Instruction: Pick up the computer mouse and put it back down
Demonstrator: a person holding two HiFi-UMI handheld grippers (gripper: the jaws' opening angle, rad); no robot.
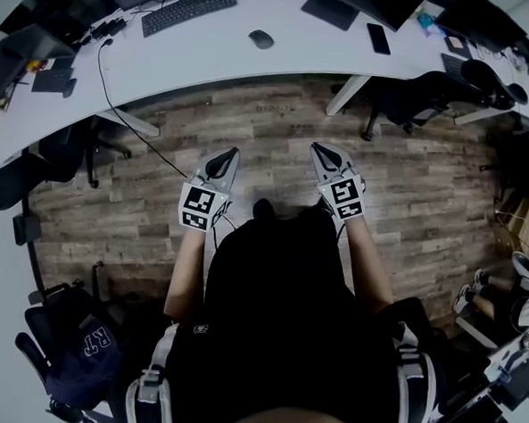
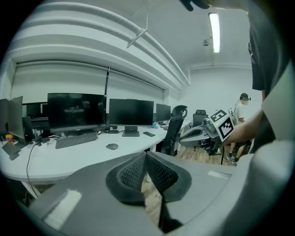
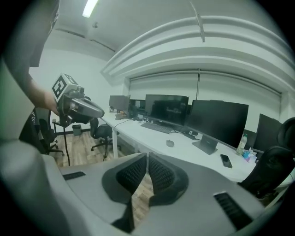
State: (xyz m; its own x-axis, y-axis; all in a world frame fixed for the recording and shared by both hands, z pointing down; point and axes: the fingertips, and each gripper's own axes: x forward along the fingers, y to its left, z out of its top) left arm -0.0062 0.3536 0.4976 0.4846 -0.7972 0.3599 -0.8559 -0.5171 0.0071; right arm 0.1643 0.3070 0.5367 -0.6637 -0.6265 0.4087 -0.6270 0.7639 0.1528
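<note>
The dark computer mouse point(image 1: 261, 39) lies on the white curved desk point(image 1: 220, 56), right of the keyboard; it also shows small in the left gripper view as the mouse point(image 2: 112, 146) and in the right gripper view as the mouse point(image 3: 170, 143). I stand back from the desk, over the wooden floor. My left gripper point(image 1: 231, 151) and right gripper point(image 1: 315, 148) are held side by side in front of my body, both pointing toward the desk and far short of the mouse. The left gripper point(image 2: 146, 155) is shut with nothing in it. The right gripper point(image 3: 147, 156) is shut and empty too.
On the desk are a black keyboard point(image 1: 189, 9), a phone point(image 1: 378, 38) and several monitors point(image 2: 76, 111). A cable point(image 1: 120, 115) hangs from the desk to the floor. Office chairs point(image 1: 415, 95) stand at the right and left; a backpack point(image 1: 82, 351) lies behind me. Another person point(image 2: 240, 107) stands at the far right.
</note>
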